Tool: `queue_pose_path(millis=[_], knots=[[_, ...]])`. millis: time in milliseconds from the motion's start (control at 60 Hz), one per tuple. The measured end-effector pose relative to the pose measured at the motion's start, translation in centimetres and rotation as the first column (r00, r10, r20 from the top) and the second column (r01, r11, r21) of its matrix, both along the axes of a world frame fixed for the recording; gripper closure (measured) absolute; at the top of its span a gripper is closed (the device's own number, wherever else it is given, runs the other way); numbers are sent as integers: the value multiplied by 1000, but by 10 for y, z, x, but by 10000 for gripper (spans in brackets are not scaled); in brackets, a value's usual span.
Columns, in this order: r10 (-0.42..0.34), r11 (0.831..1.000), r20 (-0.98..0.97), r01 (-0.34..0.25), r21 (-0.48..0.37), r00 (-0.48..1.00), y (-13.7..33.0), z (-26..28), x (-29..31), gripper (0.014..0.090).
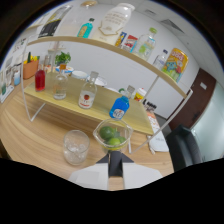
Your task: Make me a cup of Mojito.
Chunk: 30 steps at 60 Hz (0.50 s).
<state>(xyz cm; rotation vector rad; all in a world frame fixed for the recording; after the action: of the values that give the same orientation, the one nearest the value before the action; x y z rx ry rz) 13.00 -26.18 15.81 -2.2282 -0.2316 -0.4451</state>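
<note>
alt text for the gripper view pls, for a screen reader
A clear cup of limes stands just ahead of the gripper, with an empty glass beside it on a wooden table. Beyond, a rack holds bottles, one blue.

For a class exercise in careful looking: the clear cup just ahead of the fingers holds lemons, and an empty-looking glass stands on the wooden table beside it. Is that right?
Not quite. The gripper view shows green limes, not lemons, in the clear cup just ahead of the fingers. The rest stands: a glass stands beside it on the wooden table.
</note>
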Motion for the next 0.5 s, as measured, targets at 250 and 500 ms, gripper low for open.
queue_pose_path(millis=[250,500], knots=[[178,978,590,-209,-17,787,17,41,19,887],[327,898,873,-406,-168,363,39,52,-9,889]])
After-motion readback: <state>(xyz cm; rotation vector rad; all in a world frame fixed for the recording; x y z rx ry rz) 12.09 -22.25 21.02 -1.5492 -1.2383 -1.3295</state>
